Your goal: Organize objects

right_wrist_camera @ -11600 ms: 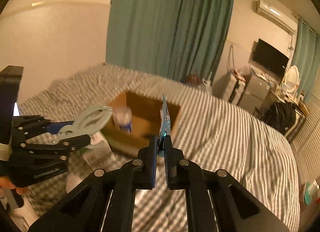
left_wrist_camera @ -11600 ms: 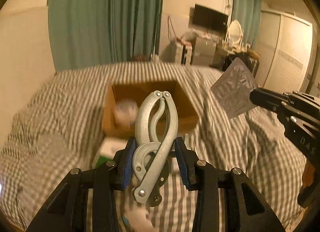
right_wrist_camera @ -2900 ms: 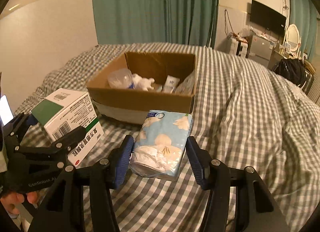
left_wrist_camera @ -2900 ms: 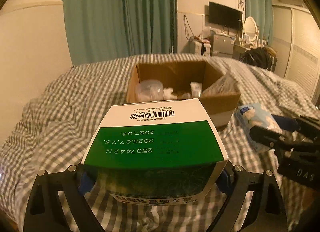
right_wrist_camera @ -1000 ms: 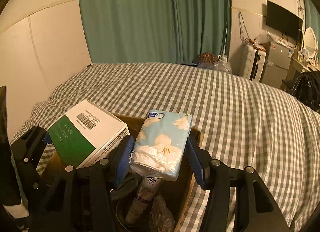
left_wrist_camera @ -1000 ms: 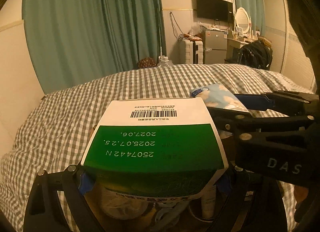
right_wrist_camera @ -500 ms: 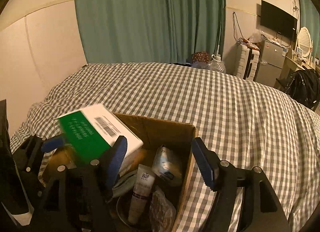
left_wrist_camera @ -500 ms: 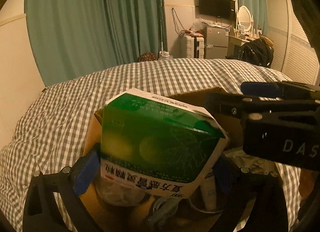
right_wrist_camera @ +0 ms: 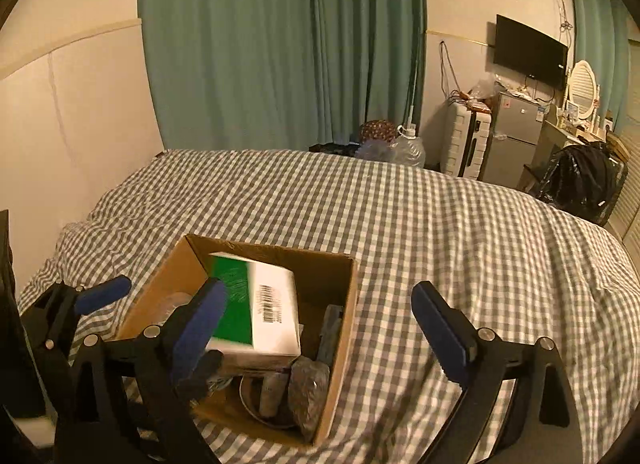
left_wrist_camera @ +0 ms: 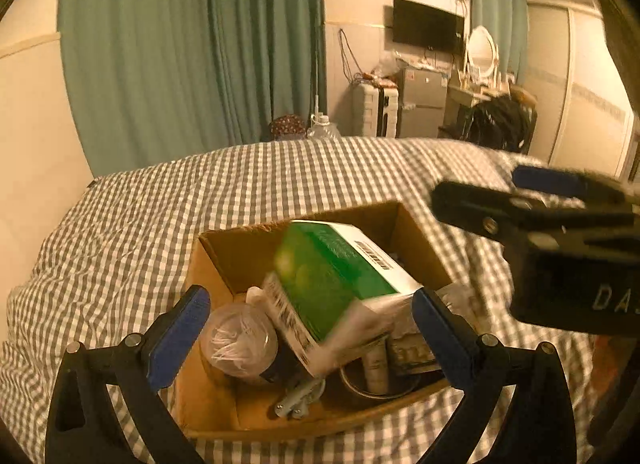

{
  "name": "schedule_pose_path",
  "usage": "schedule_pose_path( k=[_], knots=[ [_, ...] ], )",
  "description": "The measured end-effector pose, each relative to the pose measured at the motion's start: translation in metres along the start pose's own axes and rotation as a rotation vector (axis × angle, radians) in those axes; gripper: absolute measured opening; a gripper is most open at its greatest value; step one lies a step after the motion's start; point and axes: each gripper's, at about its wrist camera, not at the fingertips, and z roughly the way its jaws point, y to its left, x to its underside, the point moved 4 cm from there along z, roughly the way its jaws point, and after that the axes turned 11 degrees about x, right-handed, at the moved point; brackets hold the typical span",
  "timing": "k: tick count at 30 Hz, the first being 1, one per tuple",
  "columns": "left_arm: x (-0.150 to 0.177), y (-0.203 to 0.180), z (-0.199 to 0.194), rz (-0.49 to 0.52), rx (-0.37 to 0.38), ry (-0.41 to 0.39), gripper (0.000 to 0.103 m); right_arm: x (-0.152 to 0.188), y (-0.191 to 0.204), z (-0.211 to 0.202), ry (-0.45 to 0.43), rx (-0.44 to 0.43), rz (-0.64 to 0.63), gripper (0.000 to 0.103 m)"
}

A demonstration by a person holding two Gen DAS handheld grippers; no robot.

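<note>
1. Green and white, the medicine box (left_wrist_camera: pixel 336 288) sits tilted in the cardboard box (left_wrist_camera: pixel 224 252), on top of the other things there. This is the left wrist view.
2. The left claw (left_wrist_camera: pixel 308 328) is wide open and holds nothing. The medicine box is between its two blue fingers (left_wrist_camera: pixel 180 336) but farther off, down in the cardboard box. It looks blurry.
3. Its long side runs from the near left up to the far right. The barcode end points to the far right.
4. A clear round tub (left_wrist_camera: pixel 240 338) lies just left of it. A metal tool (left_wrist_camera: pixel 298 400) lies below it.
5. The right claw (left_wrist_camera: pixel 532 200) is at the right edge here. White letters "DA" can be read on its black body. I cannot read the writing on the medicine box.
6. In the right wrist view, the right claw (right_wrist_camera: pixel 320 328) is wide open too, with nothing in it.
7. The medicine box (right_wrist_camera: pixel 256 304) shows by its left finger, inside the cardboard box (right_wrist_camera: pixel 340 328). Its green part is on the left, and the white part with the barcode is on the right.
8. The cardboard box rests on the checked bed (right_wrist_camera: pixel 440 232). The left claw (right_wrist_camera: pixel 102 290) is at the left edge.
</note>
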Motion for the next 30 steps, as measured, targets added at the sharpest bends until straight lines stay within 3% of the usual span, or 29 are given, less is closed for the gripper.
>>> schedule_pose_path(
  k=[5,16,23,30],
  knots=[
    [-0.006,0.006,-0.024,-0.026,0.017,-0.045,0.103,-0.003,-0.009,-0.027,-0.028,0.007,0.013,0.094],
    [-0.016,0.006,-0.062,-0.035,-0.032,-0.098,0.103,-0.011,-0.014,-0.073,-0.099,0.006,0.027,0.094],
    [-0.024,-0.001,-0.109,-0.026,-0.069,-0.196,0.103,-0.01,-0.022,-0.127,-0.199,0.039,0.044,0.095],
    [-0.026,-0.021,-0.157,0.036,-0.093,-0.272,0.103,0.002,-0.03,-0.189,-0.319,0.078,0.073,0.103]
  ],
)
